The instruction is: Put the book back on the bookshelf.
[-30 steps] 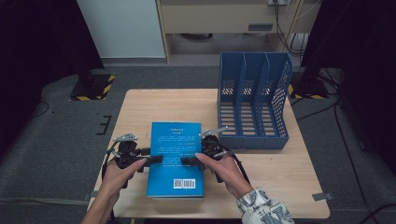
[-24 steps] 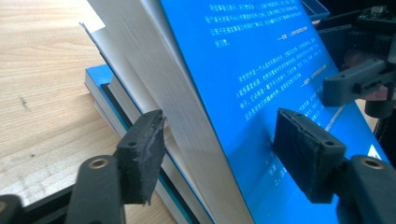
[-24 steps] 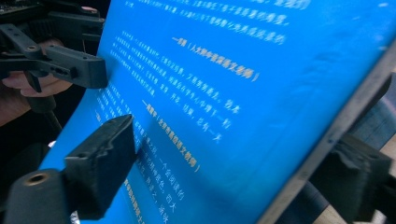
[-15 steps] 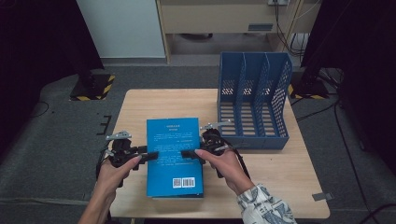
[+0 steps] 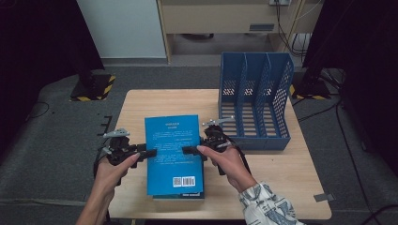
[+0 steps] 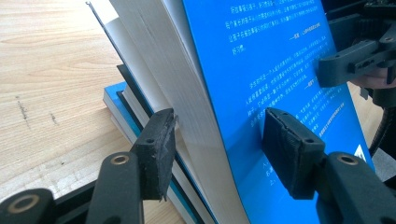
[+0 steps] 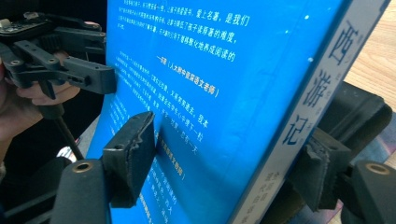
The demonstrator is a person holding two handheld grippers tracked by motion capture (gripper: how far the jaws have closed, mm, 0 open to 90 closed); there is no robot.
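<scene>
A thick blue book (image 5: 173, 154) with white print on its cover is held between both grippers, raised a little off a second book (image 5: 179, 197) that lies on the wooden table (image 5: 141, 103). My left gripper (image 5: 151, 153) is shut on the book's left, page-edge side. In the left gripper view its jaws (image 6: 217, 140) clamp the book (image 6: 280, 70) above the lower books (image 6: 114, 100). My right gripper (image 5: 187, 150) is shut on the spine side. In the right gripper view its jaws (image 7: 229, 158) bracket the book (image 7: 210, 93).
A blue three-slot file rack (image 5: 256, 103) stands at the table's back right, just beyond the right gripper. Bare wood lies behind the books and along the table's right front. Dark floor surrounds the table.
The blue book has risen slightly off the book beneath it, whose front edge now shows. Both hands have shifted a little, the left one outward to the left.
</scene>
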